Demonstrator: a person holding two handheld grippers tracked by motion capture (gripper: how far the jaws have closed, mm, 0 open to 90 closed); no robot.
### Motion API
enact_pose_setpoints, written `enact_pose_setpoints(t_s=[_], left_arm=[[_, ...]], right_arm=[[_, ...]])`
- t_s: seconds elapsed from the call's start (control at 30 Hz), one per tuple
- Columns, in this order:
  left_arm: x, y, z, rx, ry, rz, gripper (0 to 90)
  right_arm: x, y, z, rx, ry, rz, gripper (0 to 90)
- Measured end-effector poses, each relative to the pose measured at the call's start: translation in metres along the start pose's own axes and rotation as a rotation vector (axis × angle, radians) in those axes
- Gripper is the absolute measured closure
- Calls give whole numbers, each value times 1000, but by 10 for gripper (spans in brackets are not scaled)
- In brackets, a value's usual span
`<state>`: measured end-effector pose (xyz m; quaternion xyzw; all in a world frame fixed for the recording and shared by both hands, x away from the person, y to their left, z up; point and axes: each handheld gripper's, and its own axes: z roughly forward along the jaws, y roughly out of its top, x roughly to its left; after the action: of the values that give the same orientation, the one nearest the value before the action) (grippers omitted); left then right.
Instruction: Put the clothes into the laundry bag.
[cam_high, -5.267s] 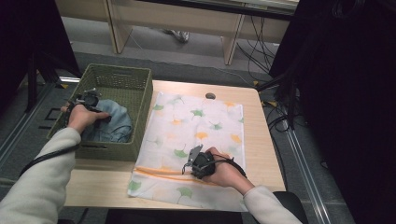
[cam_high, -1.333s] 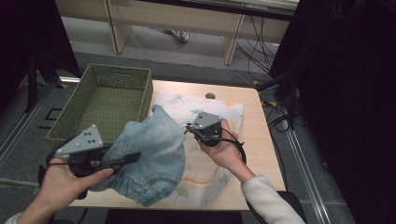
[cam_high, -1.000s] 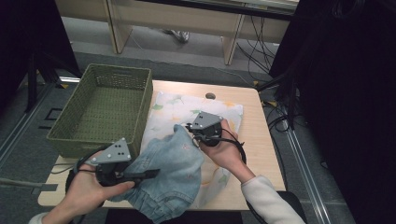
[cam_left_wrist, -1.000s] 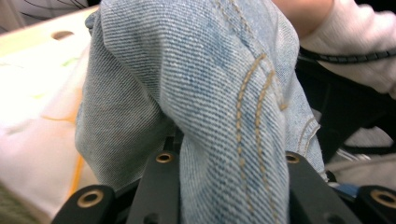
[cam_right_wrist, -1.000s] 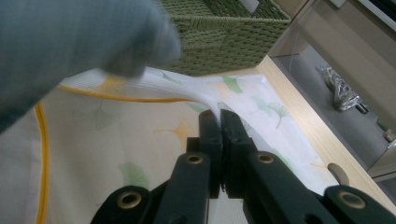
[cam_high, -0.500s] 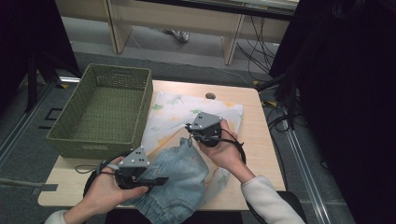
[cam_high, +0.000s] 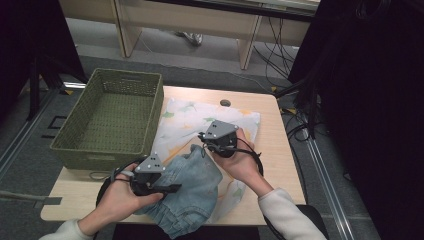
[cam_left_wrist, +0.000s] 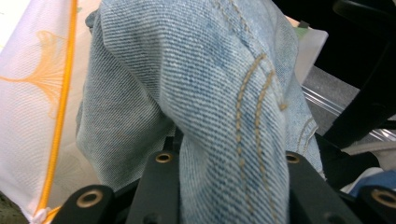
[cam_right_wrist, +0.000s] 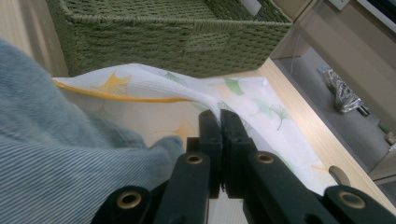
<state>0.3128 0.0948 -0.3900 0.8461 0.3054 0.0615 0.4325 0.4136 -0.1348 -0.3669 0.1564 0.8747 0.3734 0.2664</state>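
Note:
A pair of light blue jeans (cam_high: 192, 187) lies bunched on the front part of a white leaf-print cloth (cam_high: 190, 117) spread over the table. My left gripper (cam_high: 170, 189) is shut on a thick fold of the jeans (cam_left_wrist: 224, 93), which fills the space between its jaws. My right gripper (cam_high: 202, 137) sits just behind the jeans, shut on a pinched-up fold of the cloth (cam_right_wrist: 140, 84). In the right gripper view the closed jaws (cam_right_wrist: 220, 116) hold the cloth's orange-trimmed edge raised, with the jeans (cam_right_wrist: 56, 154) at the near left.
An empty green woven basket (cam_high: 100, 157) stands on the table's left side, against the cloth's left edge. A small round hole (cam_high: 225, 103) sits near the table's far edge. Bare wood (cam_high: 272, 150) runs along the right, and cables trail on the floor beyond.
My left hand has carried the jeans down and to the right, from hanging at the front left onto the cloth. The right gripper has stayed put, still pinching the cloth.

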Motion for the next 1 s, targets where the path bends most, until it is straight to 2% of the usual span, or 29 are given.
enact_pose_setpoints(t_s=[0.17, 0.33, 0.57, 0.93, 0.97, 1.0], left_arm=[[1, 4, 3, 5, 24, -6, 715], [1, 5, 7, 4, 30, -4, 714], [5, 3, 14, 35, 44, -28, 714], [10, 6, 18, 34, 56, -51, 712], [11, 6, 19, 35, 57, -53, 712], [11, 6, 19, 35, 57, -53, 711]], right_arm=[[1, 1, -1, -4, -1, 2, 897], [2, 1, 0, -3, 5, -3, 897], [2, 2, -1, -3, 3, -2, 897], [4, 3, -1, -3, 4, 2, 897], [3, 3, -1, -9, 1, -20, 897], [3, 3, -1, -9, 1, -20, 897]])
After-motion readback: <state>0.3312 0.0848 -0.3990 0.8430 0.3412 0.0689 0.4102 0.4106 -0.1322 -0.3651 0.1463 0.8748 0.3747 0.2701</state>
